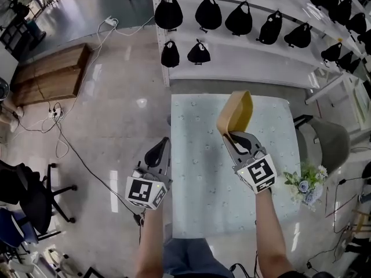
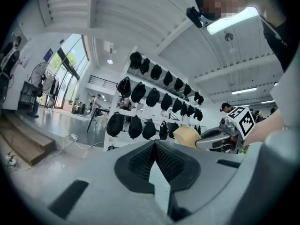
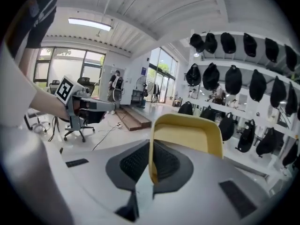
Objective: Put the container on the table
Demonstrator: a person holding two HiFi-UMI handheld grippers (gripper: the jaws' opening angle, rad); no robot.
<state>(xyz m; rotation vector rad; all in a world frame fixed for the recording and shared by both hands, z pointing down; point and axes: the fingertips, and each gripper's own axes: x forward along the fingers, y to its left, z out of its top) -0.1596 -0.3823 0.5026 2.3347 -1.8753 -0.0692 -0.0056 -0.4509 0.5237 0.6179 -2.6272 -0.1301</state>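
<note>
The right tool (image 1: pixel 233 136) was clamped on one thin side wall of the yellow container (image 1: pixel 235 112), its jaws nearly together with only that wall between them. The container (image 3: pixel 188 134) was carried off the surface, over the far part of the pale bench (image 1: pixel 203 178), and it touched nothing but the tool. It stood on edge rather than flat. Its long axis ran on from the jaws, away from the person and toward the white rack (image 1: pixel 243 62) of black caps (image 1: pixel 208 13). Its hollow opened sideways to the person's right, and the rounded far end pointed at the rack.

The left tool (image 1: pixel 164 145) hung at the bench's left edge, well apart from the container. Its jaws (image 2: pixel 153 150) were closed together on nothing. In the left gripper view the container (image 2: pixel 186 136) showed beyond it, in the right tool (image 2: pixel 202 141).

A bunch of flowers (image 1: pixel 305 182) lay by the bench's right edge.
</note>
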